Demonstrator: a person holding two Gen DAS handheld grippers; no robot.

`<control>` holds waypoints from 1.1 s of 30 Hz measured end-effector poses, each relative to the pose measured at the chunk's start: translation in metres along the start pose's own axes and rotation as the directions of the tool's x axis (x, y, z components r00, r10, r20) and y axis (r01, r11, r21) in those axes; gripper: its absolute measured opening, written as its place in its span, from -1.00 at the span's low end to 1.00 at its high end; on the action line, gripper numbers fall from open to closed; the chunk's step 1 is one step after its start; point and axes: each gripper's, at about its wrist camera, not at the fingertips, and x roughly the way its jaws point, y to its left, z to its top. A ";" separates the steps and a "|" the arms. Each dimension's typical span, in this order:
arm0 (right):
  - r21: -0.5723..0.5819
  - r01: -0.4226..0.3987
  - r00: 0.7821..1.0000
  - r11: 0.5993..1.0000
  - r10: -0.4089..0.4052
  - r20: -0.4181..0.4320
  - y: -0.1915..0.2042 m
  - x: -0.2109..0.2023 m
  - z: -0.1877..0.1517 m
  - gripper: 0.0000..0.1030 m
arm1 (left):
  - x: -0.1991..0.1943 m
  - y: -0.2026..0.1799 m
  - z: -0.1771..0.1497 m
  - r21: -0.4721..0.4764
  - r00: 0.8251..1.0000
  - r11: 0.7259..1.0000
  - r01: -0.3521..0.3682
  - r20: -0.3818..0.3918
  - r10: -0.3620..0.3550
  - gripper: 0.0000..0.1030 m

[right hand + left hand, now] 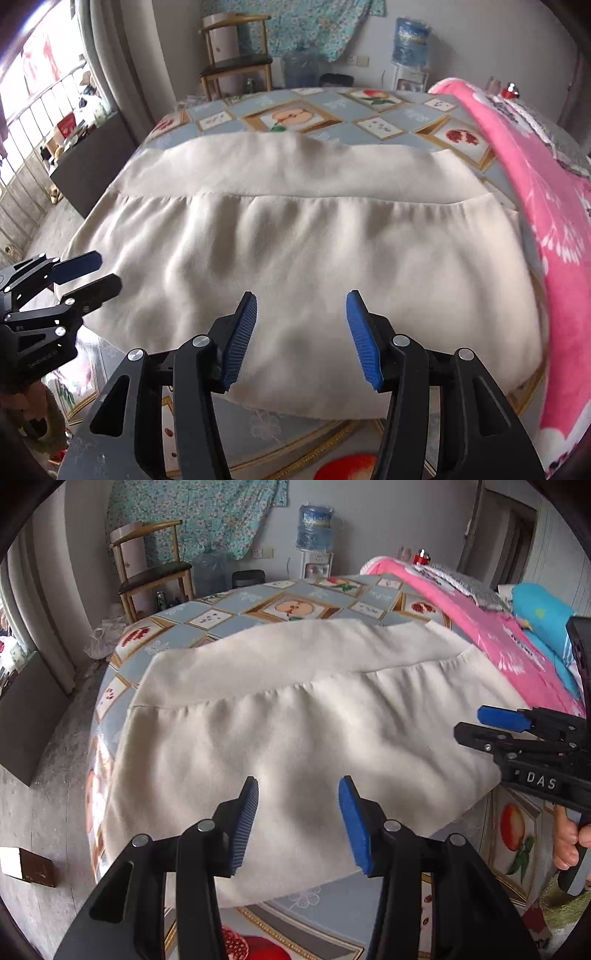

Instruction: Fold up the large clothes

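A large cream garment point(295, 720) lies folded flat on a bed with a fruit-print cover point(229, 616); a folded edge runs across its width. It also fills the right wrist view point(303, 240). My left gripper point(298, 812) is open and empty, hovering over the garment's near edge. My right gripper point(301, 328) is open and empty over the same near edge. The right gripper shows at the right side of the left wrist view point(476, 723), and the left gripper shows at the left side of the right wrist view point(92, 271); both are beside the garment's corners.
A pink blanket point(491, 635) and a blue cushion point(543, 613) lie along the bed's right side. A wooden chair point(147, 568), a water dispenser point(314, 542) and a bin point(247, 578) stand past the bed. A dark cabinet point(88, 166) stands at the left.
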 end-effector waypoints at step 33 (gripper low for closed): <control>0.100 0.051 0.979 0.994 -0.069 0.192 -0.014 -0.109 -0.079 0.86 | -0.116 -0.005 -0.041 -0.098 0.980 0.995 0.033 0.199 -0.013 0.75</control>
